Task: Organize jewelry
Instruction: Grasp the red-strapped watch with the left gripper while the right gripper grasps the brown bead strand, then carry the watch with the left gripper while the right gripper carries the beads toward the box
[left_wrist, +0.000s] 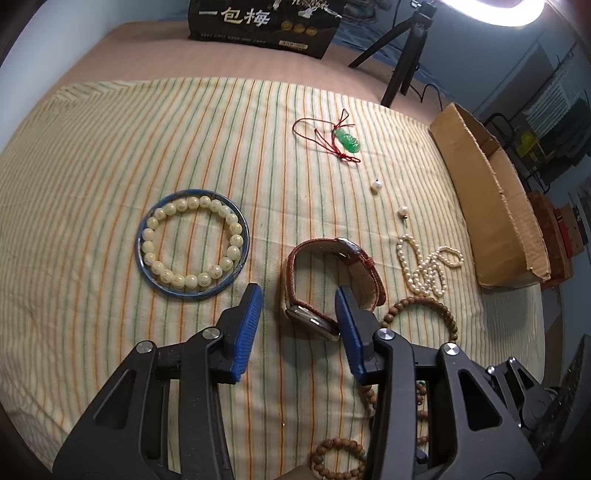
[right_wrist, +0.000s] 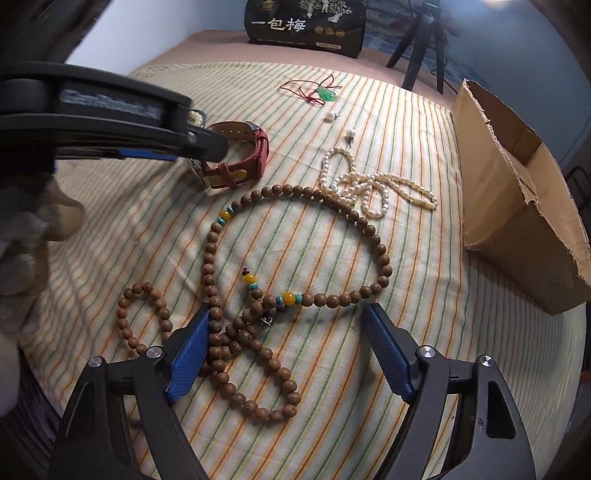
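Note:
A red-strapped watch (left_wrist: 325, 280) lies on its side on the striped cloth; it also shows in the right wrist view (right_wrist: 236, 155). My left gripper (left_wrist: 299, 299) is open, its jaws on either side of the watch's near end, not closed on it. A cream bead bracelet (left_wrist: 192, 243) lies inside a blue bangle (left_wrist: 242, 254) to the left. A pearl strand (right_wrist: 365, 184), two pearl earrings (left_wrist: 376, 184) (left_wrist: 402, 211) and a green pendant on red cord (left_wrist: 347, 140) lie further back. My right gripper (right_wrist: 288, 314) is open over a long wooden bead necklace (right_wrist: 376, 251).
An open cardboard box (right_wrist: 524, 206) stands at the right edge of the cloth. A black printed bag (left_wrist: 266, 26) and a tripod (left_wrist: 402, 55) stand at the back. A small wooden bead bracelet (right_wrist: 147, 317) lies near the front left.

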